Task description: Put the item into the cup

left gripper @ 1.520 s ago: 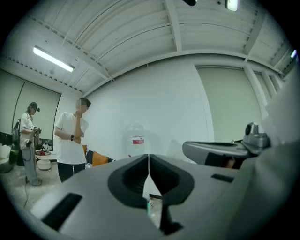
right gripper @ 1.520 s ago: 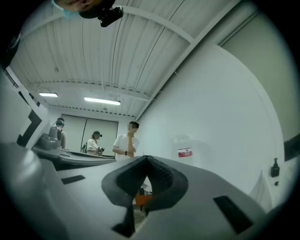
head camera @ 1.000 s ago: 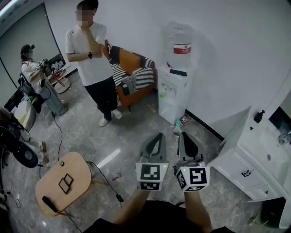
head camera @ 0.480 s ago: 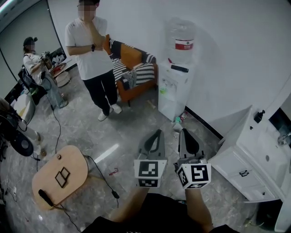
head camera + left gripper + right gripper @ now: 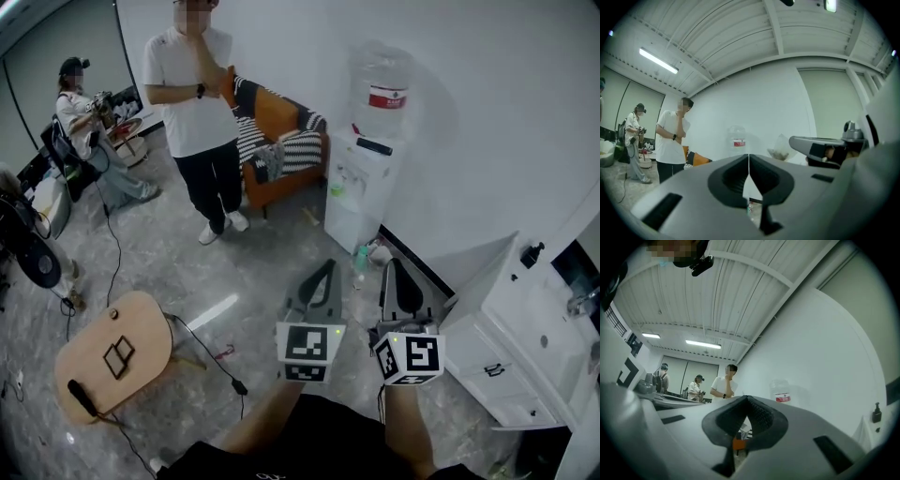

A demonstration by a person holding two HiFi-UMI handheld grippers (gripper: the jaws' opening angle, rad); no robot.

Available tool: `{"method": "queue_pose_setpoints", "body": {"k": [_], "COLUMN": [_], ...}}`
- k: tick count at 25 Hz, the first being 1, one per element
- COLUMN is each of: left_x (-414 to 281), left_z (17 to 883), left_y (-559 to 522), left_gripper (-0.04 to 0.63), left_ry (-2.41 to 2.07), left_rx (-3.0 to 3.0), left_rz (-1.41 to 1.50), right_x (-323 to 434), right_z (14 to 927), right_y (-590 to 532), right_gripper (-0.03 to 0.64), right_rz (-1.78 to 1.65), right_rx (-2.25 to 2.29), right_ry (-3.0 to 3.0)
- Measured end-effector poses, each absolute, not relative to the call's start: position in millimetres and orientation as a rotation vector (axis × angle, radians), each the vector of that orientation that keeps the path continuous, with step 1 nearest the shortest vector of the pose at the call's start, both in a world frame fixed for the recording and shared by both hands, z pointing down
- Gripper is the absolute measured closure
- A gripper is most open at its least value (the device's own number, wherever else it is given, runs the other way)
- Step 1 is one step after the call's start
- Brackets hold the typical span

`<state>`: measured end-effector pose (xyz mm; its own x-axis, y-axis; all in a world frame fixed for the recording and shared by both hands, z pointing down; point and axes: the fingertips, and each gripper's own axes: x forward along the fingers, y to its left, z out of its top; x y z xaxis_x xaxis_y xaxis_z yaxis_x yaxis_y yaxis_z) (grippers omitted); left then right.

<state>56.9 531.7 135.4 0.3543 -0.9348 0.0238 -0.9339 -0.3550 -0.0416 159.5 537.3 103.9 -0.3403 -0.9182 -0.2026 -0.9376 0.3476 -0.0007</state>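
Observation:
No cup and no item to put in it shows in any view. In the head view my left gripper [image 5: 324, 270] and right gripper [image 5: 397, 269] are held side by side over the grey floor, pointing forward, each with its marker cube near my hands. In the left gripper view, the left gripper [image 5: 749, 161] has its jaws shut tip to tip with nothing between them. The right gripper [image 5: 747, 402] is likewise shut and holds nothing in its own view. The right gripper's body [image 5: 825, 147] shows at the right of the left gripper view.
A water dispenser [image 5: 364, 183] stands against the white wall ahead, beside an orange sofa [image 5: 281, 145]. A person in a white shirt [image 5: 197, 103] stands near it; another person [image 5: 82, 117] is at far left. A round wooden stool [image 5: 112, 354] with cables sits left; a white cabinet [image 5: 525, 328] sits right.
The head view has swung slightly, so the room sits a little differently in frame. The right gripper has drifted a bit to the right. Both grippers stay shut.

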Motion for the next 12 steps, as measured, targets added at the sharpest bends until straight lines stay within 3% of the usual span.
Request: {"method": "queue_pose_setpoints", "body": {"k": [12], "left_x": [52.9], "left_z": [150.1], "left_y": [463.3], "left_gripper": [0.581], "left_ry": [1.747], "left_rx": [-2.574], "left_rz": [-0.071], "right_x": [158.2], "right_z": [112.4], "right_y": [485.1], "right_gripper": [0.607], "right_rz": [0.189], "right_rx": [-1.691], "right_ry": [2.394]}}
